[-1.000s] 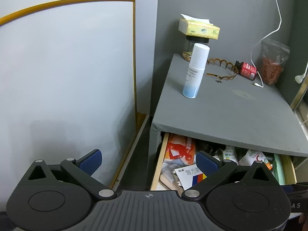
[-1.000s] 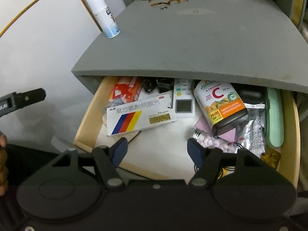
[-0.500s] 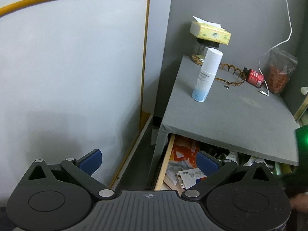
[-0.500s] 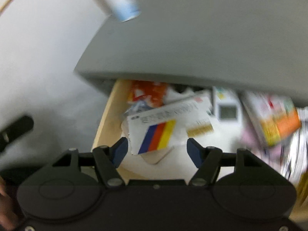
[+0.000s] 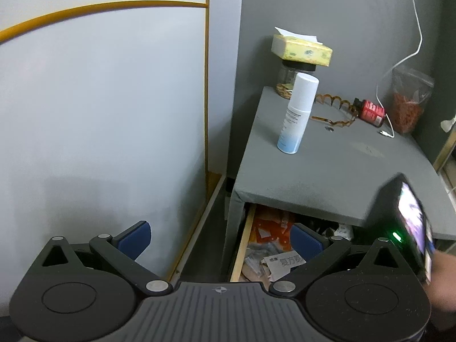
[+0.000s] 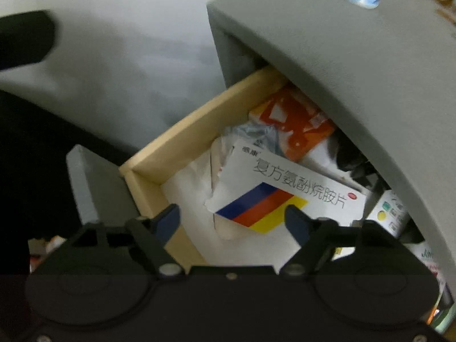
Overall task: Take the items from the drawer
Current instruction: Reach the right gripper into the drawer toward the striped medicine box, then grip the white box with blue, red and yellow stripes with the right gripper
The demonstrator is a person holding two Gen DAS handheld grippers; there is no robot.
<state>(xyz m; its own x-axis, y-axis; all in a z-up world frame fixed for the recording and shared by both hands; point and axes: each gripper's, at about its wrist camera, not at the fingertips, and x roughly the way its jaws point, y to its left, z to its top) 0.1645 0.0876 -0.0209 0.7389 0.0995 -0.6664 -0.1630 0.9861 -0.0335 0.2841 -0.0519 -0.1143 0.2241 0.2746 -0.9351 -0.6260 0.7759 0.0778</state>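
Note:
The wooden drawer [image 6: 182,131] stands pulled out under the grey cabinet top [image 6: 356,65]. Inside lies a white medicine box [image 6: 287,196] with a blue, red and yellow stripe, and behind it an orange and white packet [image 6: 296,125]. My right gripper [image 6: 232,221] hovers just above the striped end of the box, its jaws opening, pads apart from it. My left gripper [image 5: 219,236] hangs open and empty left of the cabinet, looking over the drawer's left side [image 5: 242,245]. The right hand's device [image 5: 407,225] shows at the right edge of the left wrist view.
On the cabinet top [image 5: 336,165] stand a white spray bottle [image 5: 297,114], a jar under a yellow tissue pack [image 5: 302,47], a hair clip [image 5: 336,105], a red bottle [image 5: 370,109] and a bag of red bits [image 5: 407,105]. A white wall panel [image 5: 99,99] fills the left.
My right gripper has swung left and down over the drawer and rolled, so the striped box now lies between its wider fingers. The left gripper has barely shifted.

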